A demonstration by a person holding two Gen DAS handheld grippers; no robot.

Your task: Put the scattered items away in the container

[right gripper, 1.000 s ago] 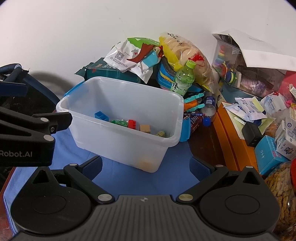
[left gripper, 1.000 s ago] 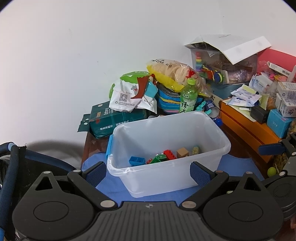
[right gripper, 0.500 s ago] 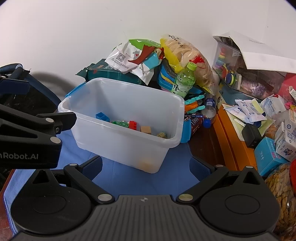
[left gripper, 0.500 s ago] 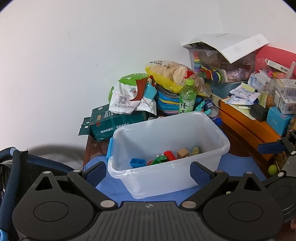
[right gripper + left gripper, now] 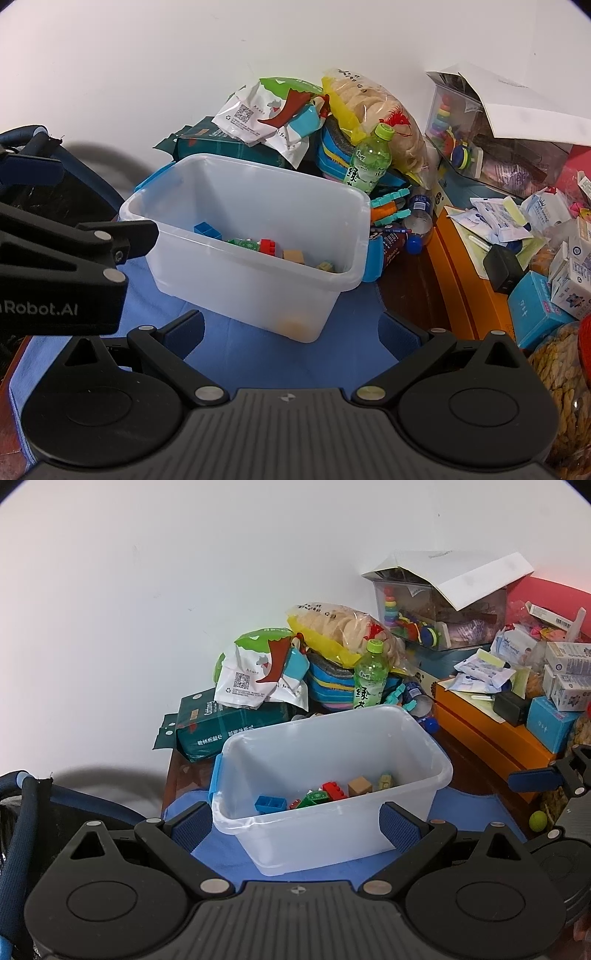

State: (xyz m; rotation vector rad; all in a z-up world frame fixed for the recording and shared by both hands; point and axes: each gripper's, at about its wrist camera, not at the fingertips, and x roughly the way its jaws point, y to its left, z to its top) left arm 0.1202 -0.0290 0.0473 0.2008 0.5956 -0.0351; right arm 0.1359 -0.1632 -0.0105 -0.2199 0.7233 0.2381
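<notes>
A clear plastic bin (image 5: 369,834) with blue latches stands on a blue mat (image 5: 465,812). It holds several toy blocks: a blue brick (image 5: 270,803), a red brick (image 5: 334,790), a wooden cube (image 5: 359,785). The bin also shows in the right wrist view (image 5: 258,295), with the blocks (image 5: 269,246) inside. My left gripper (image 5: 295,825) is open and empty, in front of the bin's near wall. My right gripper (image 5: 291,332) is open and empty, held back over the mat (image 5: 240,354). The left gripper's body (image 5: 62,266) shows at the left of the right wrist view.
Behind the bin lies a heap: a green bottle (image 5: 370,677), snack bags (image 5: 340,631), a dark green pack (image 5: 229,725). To the right are orange boxes (image 5: 491,738), small cartons (image 5: 535,306) and a clear toy box (image 5: 436,616). A small green ball (image 5: 537,820) lies near the right gripper.
Both grippers have drawn back and risen slightly, so the bin looks a little lower and smaller. Nothing was grasped or released.
</notes>
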